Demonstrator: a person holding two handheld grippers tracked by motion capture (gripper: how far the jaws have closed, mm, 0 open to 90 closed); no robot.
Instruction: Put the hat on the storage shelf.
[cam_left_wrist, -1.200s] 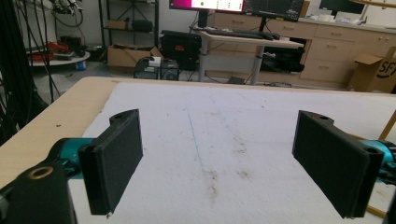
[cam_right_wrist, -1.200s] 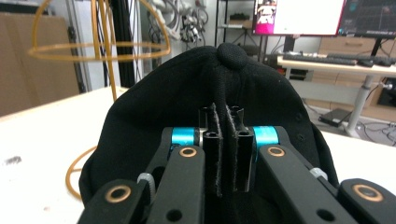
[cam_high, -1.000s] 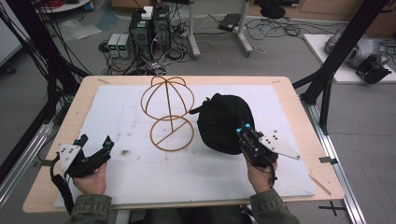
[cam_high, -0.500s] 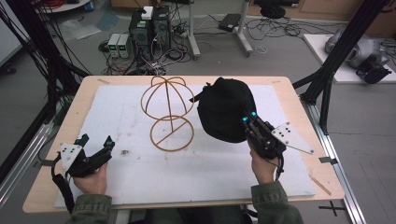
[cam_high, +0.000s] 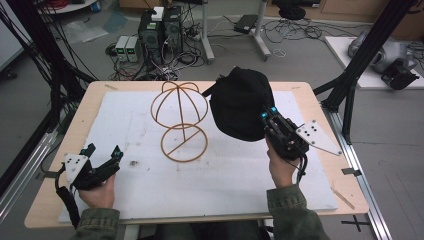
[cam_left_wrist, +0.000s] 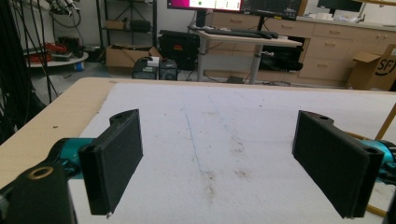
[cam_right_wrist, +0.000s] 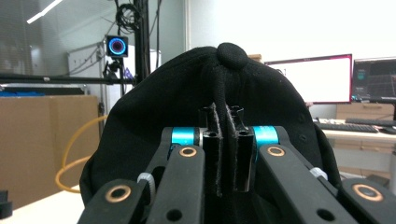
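A: Where is the black cap (cam_high: 240, 105)?
B: Off the table, right of the wire hat stand (cam_high: 181, 120), near the far edge. The right gripper (cam_high: 266, 120) pinches its fabric.
A: And the left gripper (cam_high: 102, 154)?
B: Near the front-left corner of the white mat (cam_high: 225, 170), jaws wide with nothing between them.

The right gripper (cam_high: 268, 121), in the person's raised right hand (cam_high: 280, 167), has its jaws clamped together. The left gripper (cam_high: 102, 156) rests low with its jaws wide apart.
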